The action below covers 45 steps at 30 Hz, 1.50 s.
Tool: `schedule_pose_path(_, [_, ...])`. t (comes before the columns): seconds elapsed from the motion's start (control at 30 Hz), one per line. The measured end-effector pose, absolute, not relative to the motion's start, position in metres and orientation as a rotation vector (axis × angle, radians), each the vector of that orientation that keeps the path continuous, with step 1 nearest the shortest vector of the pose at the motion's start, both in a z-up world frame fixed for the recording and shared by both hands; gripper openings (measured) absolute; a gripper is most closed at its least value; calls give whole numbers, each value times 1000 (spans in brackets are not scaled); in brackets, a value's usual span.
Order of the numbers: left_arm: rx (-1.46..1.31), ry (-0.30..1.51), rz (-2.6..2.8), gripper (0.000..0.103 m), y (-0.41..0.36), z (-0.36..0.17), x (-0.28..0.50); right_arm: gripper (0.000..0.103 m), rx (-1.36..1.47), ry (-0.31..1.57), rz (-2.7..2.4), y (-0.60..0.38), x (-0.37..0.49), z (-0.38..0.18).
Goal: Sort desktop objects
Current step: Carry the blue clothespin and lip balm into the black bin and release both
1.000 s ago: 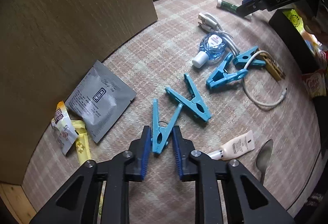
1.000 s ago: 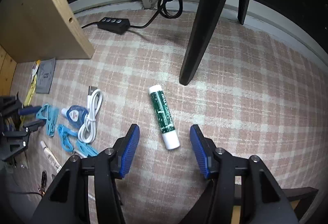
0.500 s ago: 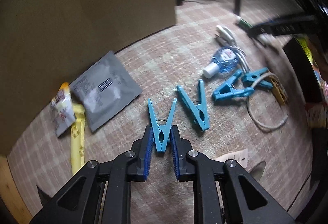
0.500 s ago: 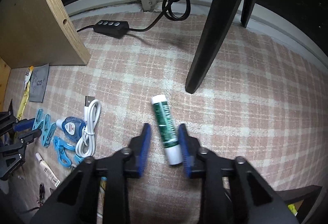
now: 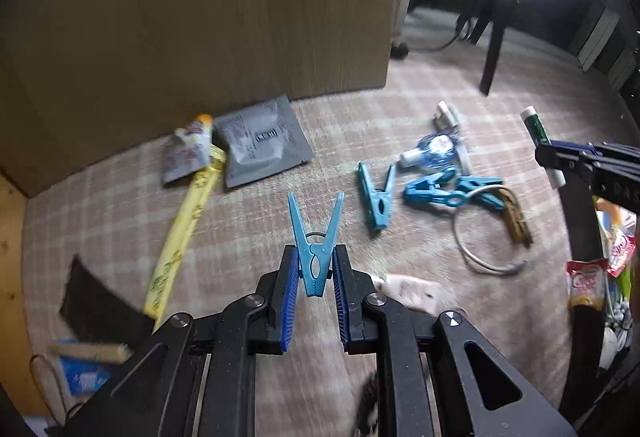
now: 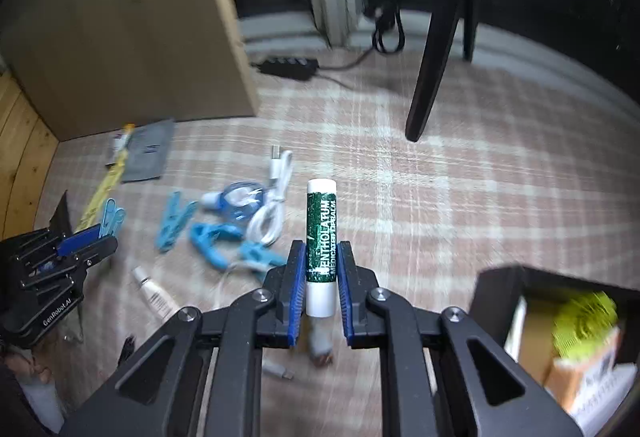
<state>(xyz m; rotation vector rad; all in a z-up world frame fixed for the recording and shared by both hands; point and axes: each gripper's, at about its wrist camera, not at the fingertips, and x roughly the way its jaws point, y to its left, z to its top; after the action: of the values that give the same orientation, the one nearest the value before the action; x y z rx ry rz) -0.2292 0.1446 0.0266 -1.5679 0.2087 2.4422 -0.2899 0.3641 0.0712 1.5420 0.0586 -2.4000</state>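
My left gripper is shut on a blue clothespin and holds it above the plaid cloth, prongs pointing away. My right gripper is shut on a green and white lip balm stick, held upright above the cloth. The stick also shows in the left wrist view. More blue clothespins and clips lie on the cloth. The left gripper shows at the left of the right wrist view.
A grey sachet, yellow stick packet, small blue bottle, white USB cable, cream tube and wooden peg lie around. A wooden panel stands behind. A black box with packets is at right. A chair leg stands behind.
My left gripper has lifted the blue clothespin off the cloth. My right gripper has closed on the lip balm stick and raised it upright.
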Motion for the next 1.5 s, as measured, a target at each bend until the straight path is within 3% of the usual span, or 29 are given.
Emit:
schedule_pose_path(0.43, [-1361,181,2427,16,216,90,-149,16,1330,13,-2540,384,-191,139])
schedule_pose_path(0.73, [-1267,218,2303,16,286,115,-88,16,1307,-95,-2647,442,-131,150])
schedule_pose_path(1.5, [-1264,422,1930,16,478,71,14,16,1561,-518,-2878,665,-20,100])
